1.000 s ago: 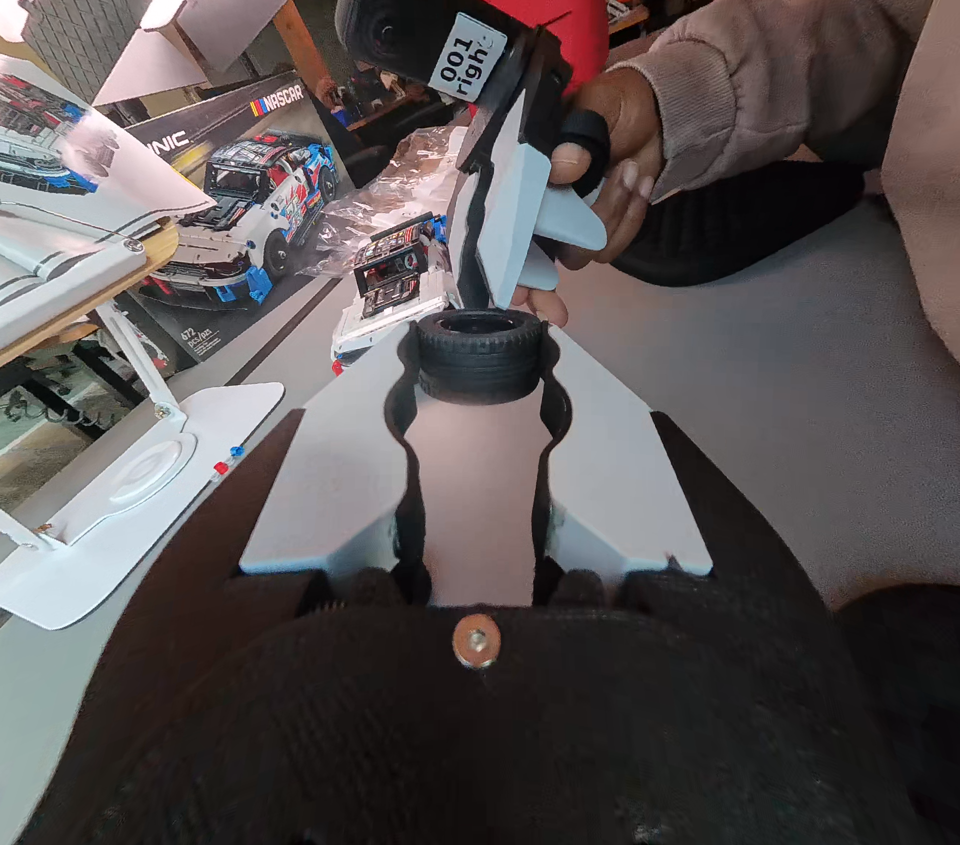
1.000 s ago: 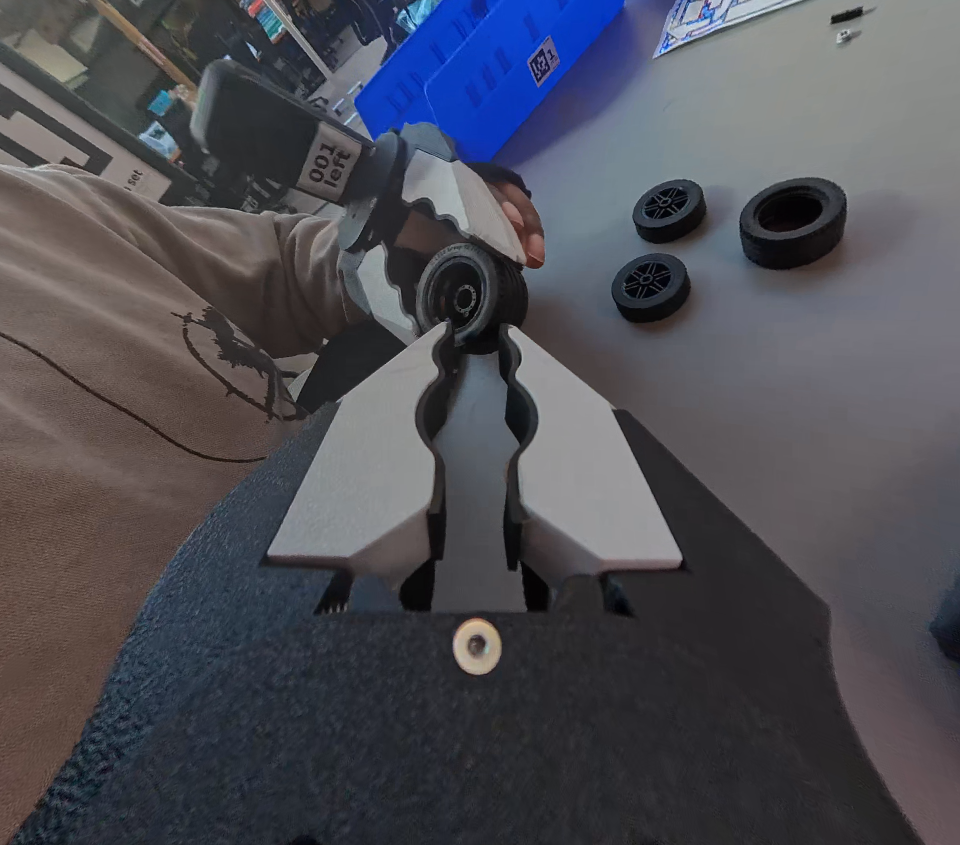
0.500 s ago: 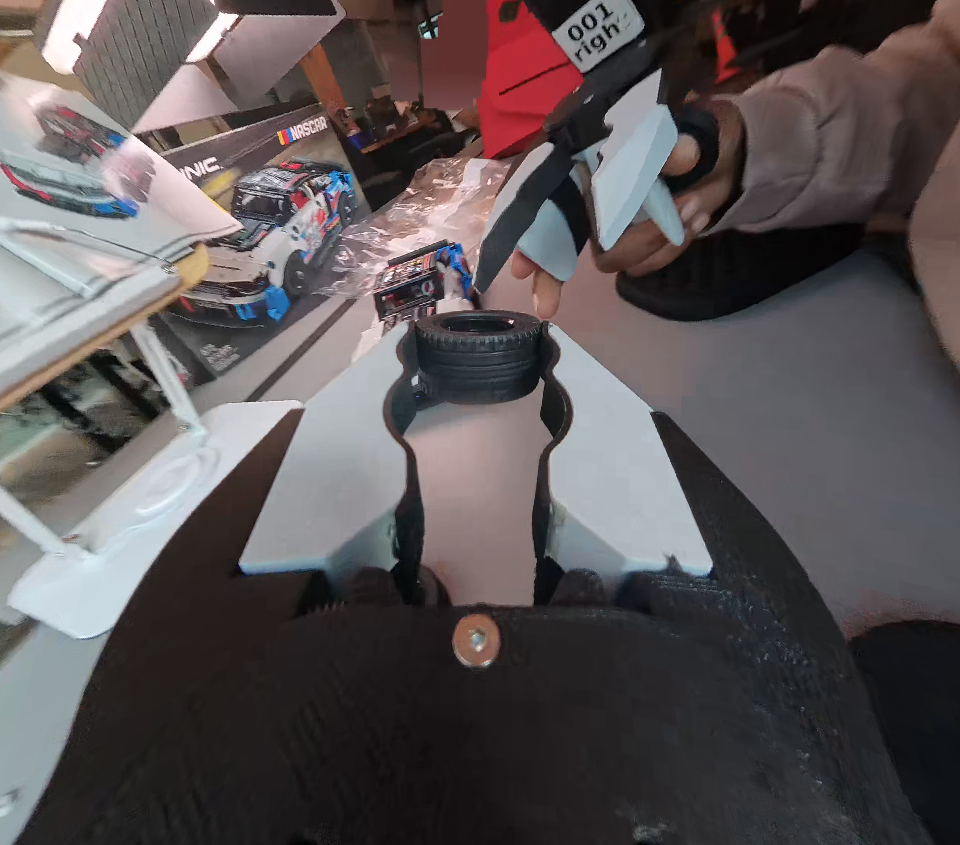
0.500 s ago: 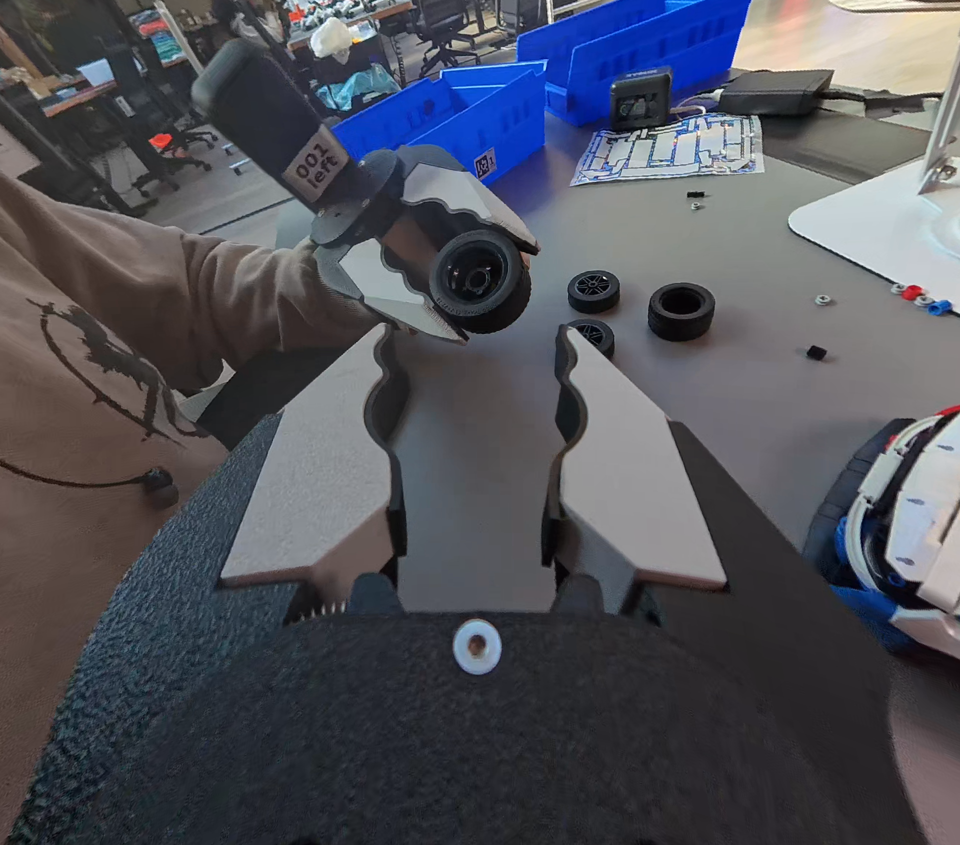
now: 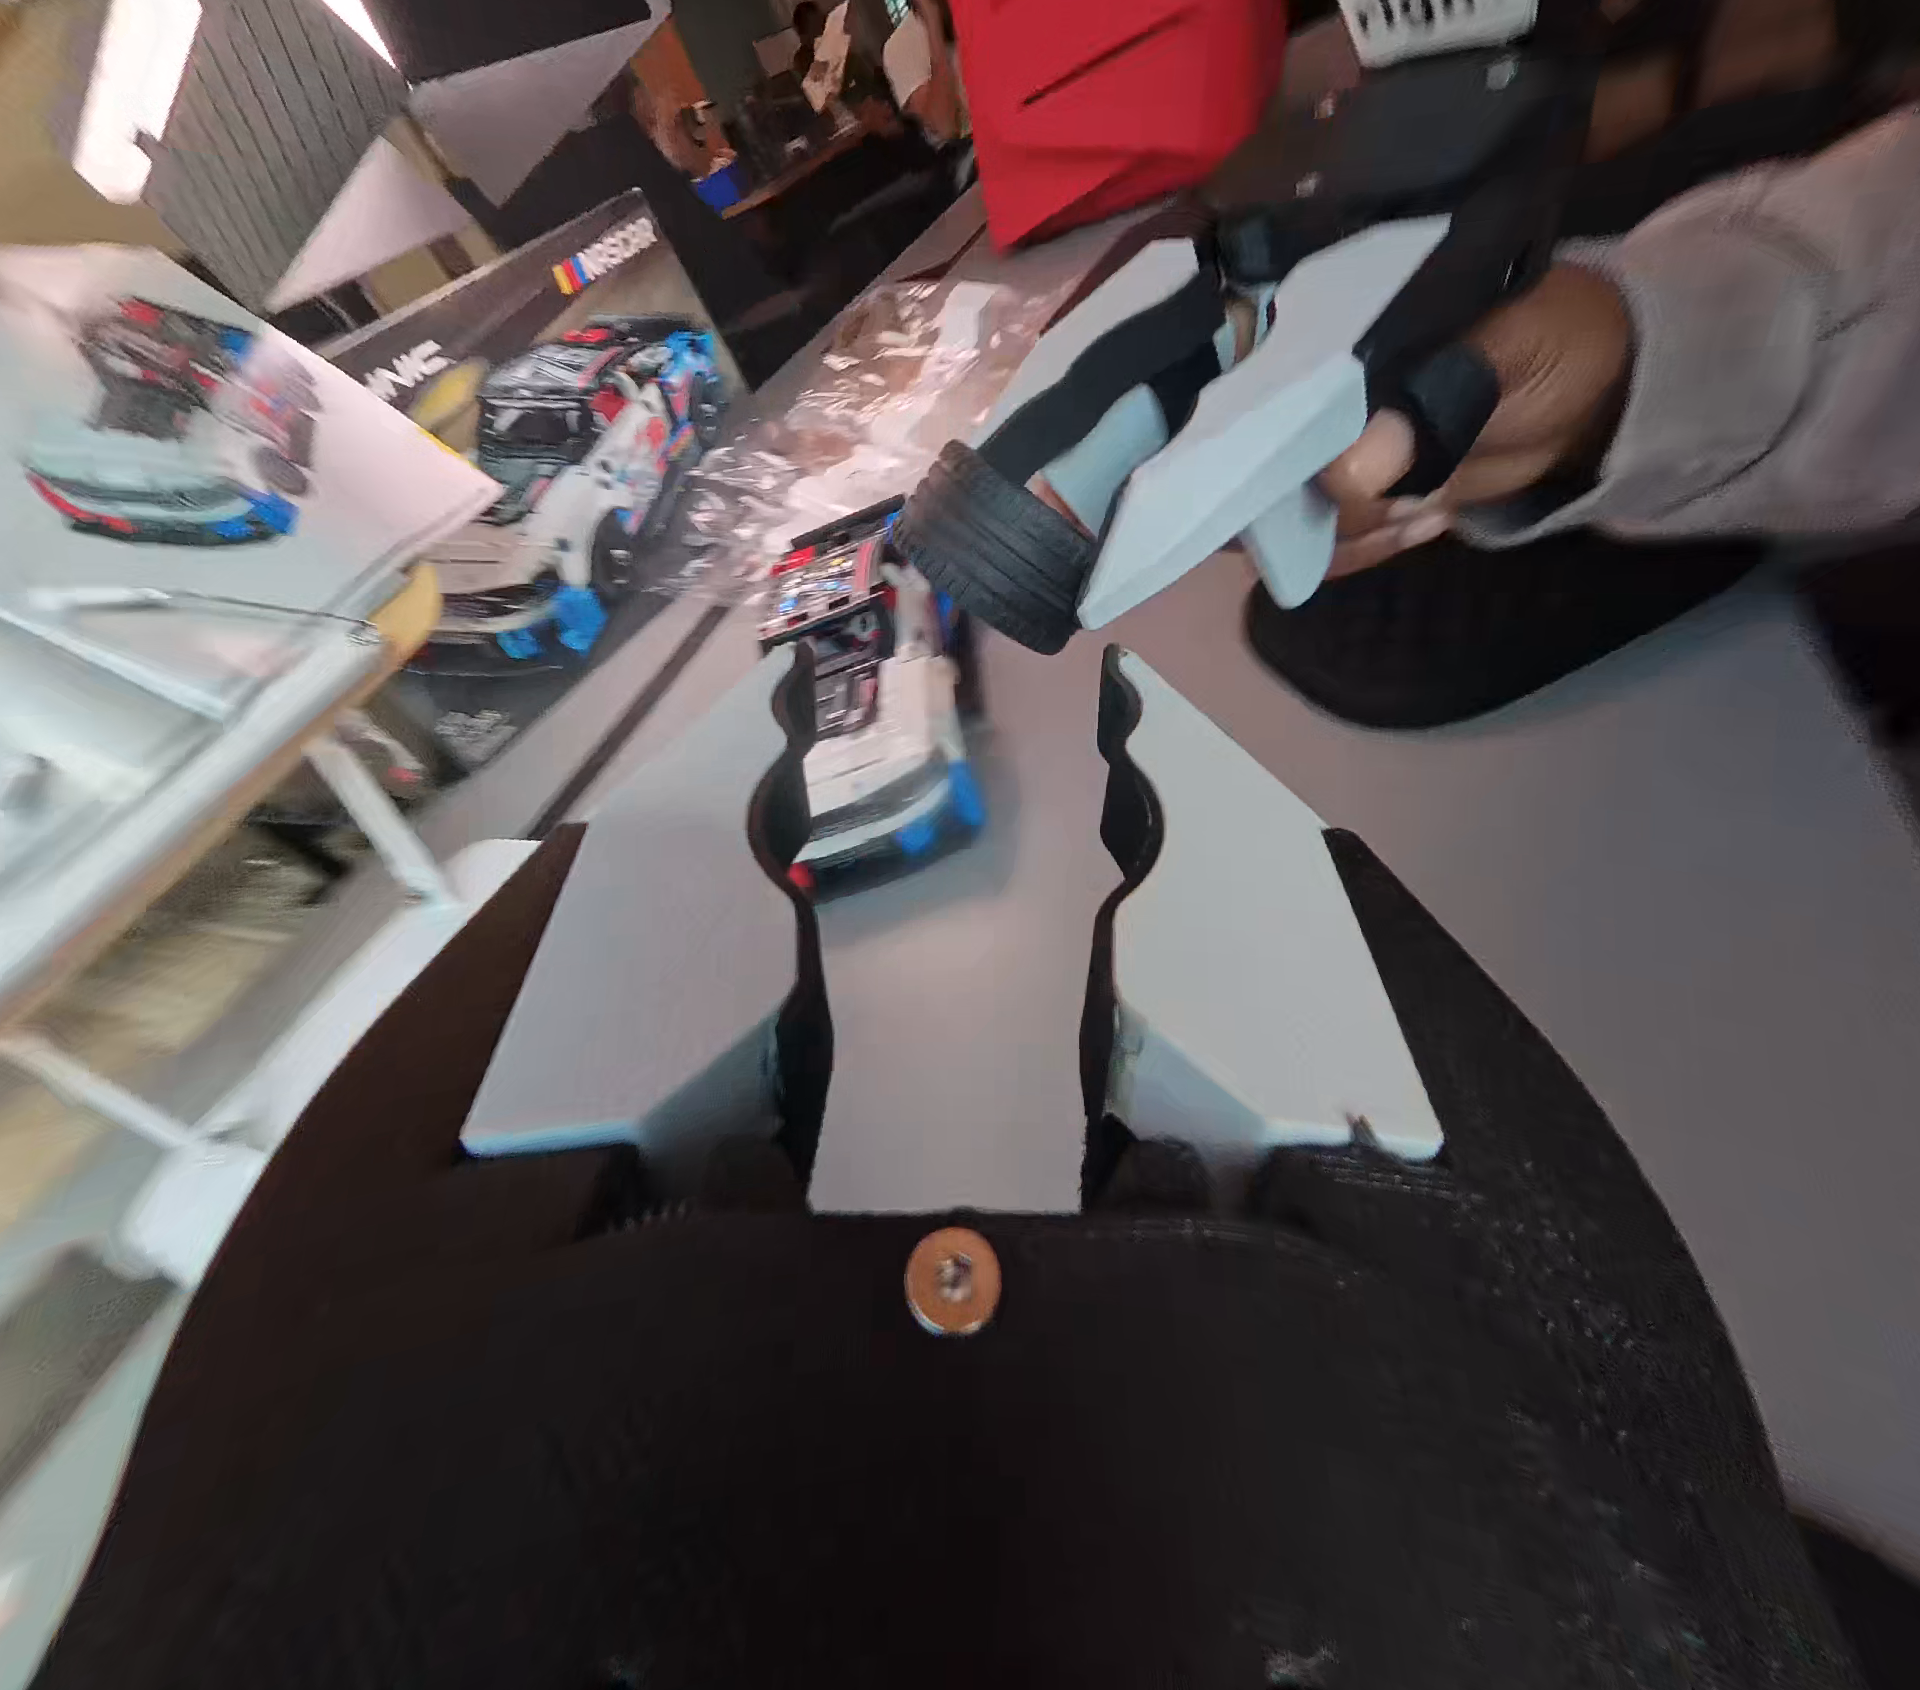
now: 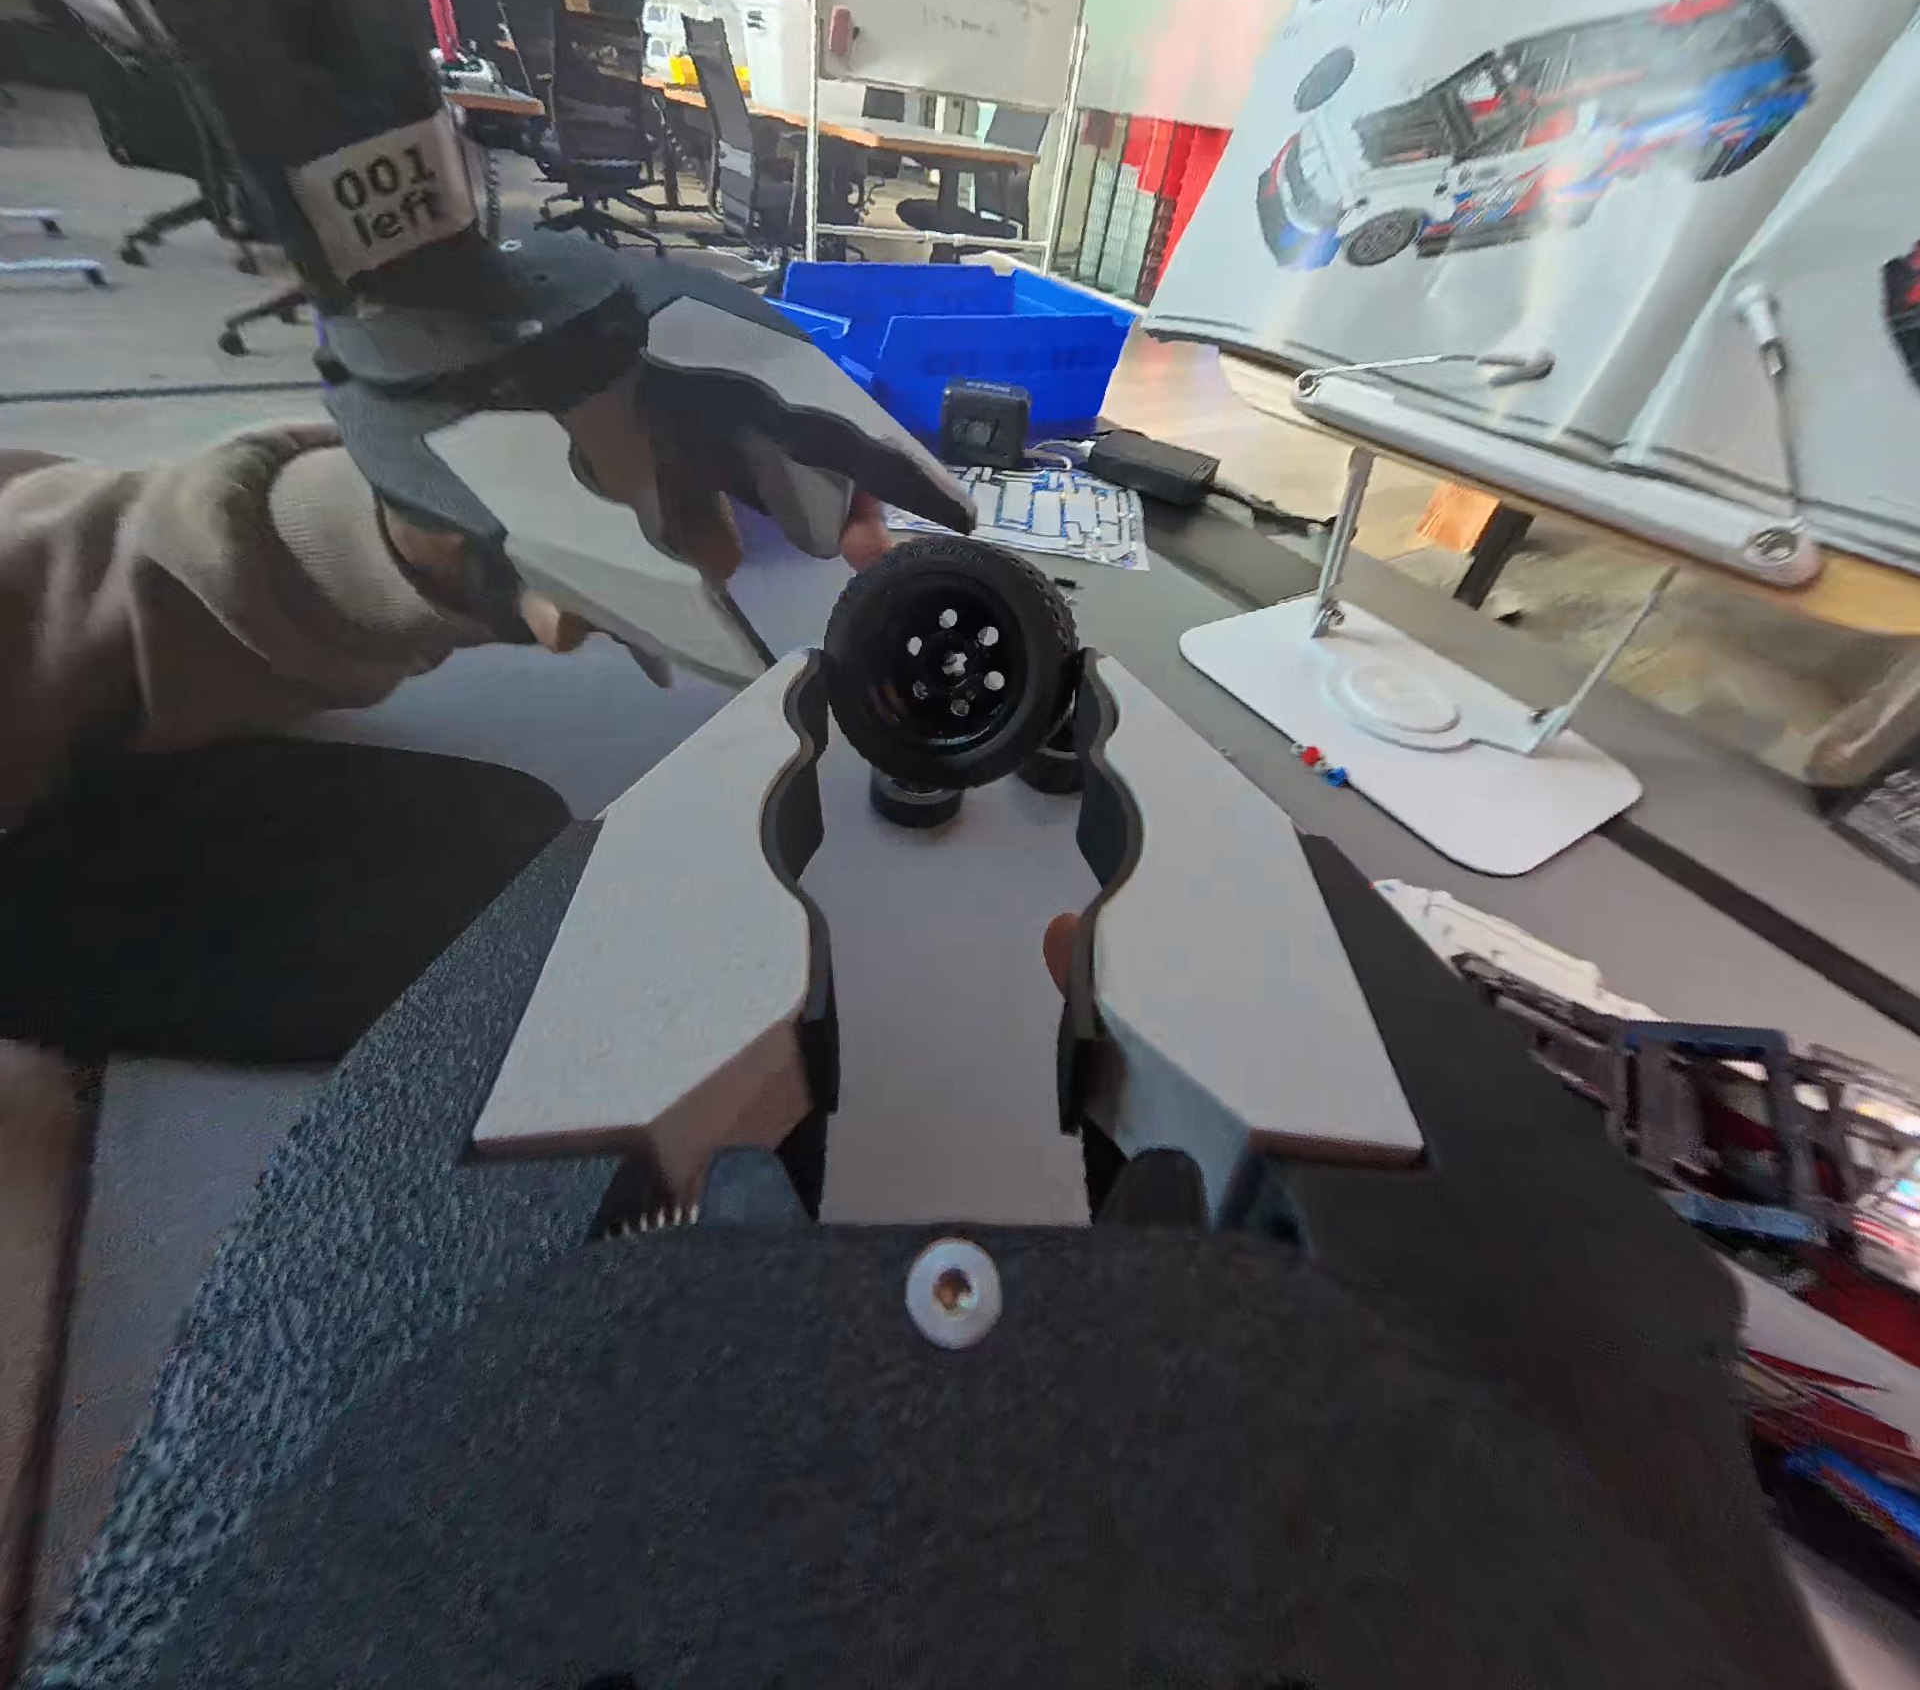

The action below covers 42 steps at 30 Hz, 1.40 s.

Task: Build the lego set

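Wheel in play: the black rubber-tyred wheel with its spoked black rim [image 6: 951, 669] sits clamped between the tips of the right claw [image 6: 951, 684], up off the grey counter [image 6: 935, 965]. The left claw [image 5: 951, 705] hangs spread and empty beside it. Wheel-fitting step, I reckon; next comes lining the hub up with an axle on the white-and-blue brick race car [image 5: 883, 747]

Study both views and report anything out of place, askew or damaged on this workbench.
Nothing looks damaged. The wheel sits squarely in the right gripper; the left gripper is open and empty. Loose small parts lie beside the white stand, ordinary mid-build scatter.
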Tool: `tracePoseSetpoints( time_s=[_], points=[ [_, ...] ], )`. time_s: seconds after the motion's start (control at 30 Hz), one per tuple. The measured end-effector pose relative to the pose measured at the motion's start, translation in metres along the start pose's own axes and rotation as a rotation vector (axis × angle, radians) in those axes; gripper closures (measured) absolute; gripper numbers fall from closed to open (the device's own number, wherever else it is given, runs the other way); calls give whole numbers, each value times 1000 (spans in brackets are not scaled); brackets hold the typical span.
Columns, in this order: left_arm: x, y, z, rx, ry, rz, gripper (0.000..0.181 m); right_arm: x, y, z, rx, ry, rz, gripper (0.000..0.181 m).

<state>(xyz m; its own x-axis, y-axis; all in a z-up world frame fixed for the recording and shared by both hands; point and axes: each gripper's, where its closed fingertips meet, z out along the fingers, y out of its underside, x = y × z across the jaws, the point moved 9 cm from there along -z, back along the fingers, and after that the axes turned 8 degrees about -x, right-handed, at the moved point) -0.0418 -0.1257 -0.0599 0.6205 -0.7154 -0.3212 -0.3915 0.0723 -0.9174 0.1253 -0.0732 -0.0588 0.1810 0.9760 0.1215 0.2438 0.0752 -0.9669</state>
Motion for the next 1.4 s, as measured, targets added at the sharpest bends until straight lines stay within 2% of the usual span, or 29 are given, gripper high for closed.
tracePoseSetpoints(
  time_s=[0.1, 0.2, 0.3, 0.33, 0.4, 0.5, 0.57, 0.67, 0.73, 0.83, 0.9, 1.0, 1.1, 1.2, 1.27, 1.33, 1.4],
  points=[
    [-8, -6, -7, 131, 190, -377, 128, -7, -1, -18, 77, 143, -256, 136],
    [-2, -17, -2, 185, 347, -517, 125, -24, -6, -22, 105, 256, -501, 136],
    [12, -27, 8, 126, 383, -446, 139, -38, -11, -17, 93, 311, -639, 135],
    [14, -29, 9, 117, 330, -391, 157, -40, -11, -14, 75, 325, -670, 135],
    [15, -30, 7, 81, 246, -276, 158, -40, -10, -11, 51, 353, -712, 135],
    [7, -19, 2, -16, 60, -85, 159, -29, -4, -13, -36, 279, -659, 135],
    [-4, -2, -1, -114, -23, -25, 159, -8, 3, -23, -135, 264, -603, 129],
    [-21, 41, 2, -370, -45, -60, 158, 35, 19, -45, -310, 250, -490, 123],
    [-22, 72, 9, -481, 111, -222, 158, 71, 33, -56, -449, 248, -493, 126],
    [-25, 104, 19, -458, 337, -566, 158, 133, 53, -60, -710, 230, -539, 128],
    [-28, 119, 23, -470, 389, -668, 158, 170, 57, -52, -823, 174, -555, 124],
    [-32, 124, 20, -474, 386, -675, 157, 210, 56, -30, -934, 21, -577, 109],
    [-46, 127, 12, -497, 275, -653, 149, 238, 57, -4, -1046, -108, -617, 84],
    [-62, 122, 1, -469, 150, -625, 131, 254, 67, 22, -1107, -213, -654, 68],
    [-70, 111, -2, -419, 86, -591, 122, 257, 82, 36, -1185, -289, -656, 63],
    [-74, 101, 4, -397, 73, -566, 112, 253, 99, 47, -1241, -354, -633, 67],
    [-73, 96, 17, -424, 94, -517, 100, 246, 99, 55, -1255, -384, -614, 69]
  ],
)
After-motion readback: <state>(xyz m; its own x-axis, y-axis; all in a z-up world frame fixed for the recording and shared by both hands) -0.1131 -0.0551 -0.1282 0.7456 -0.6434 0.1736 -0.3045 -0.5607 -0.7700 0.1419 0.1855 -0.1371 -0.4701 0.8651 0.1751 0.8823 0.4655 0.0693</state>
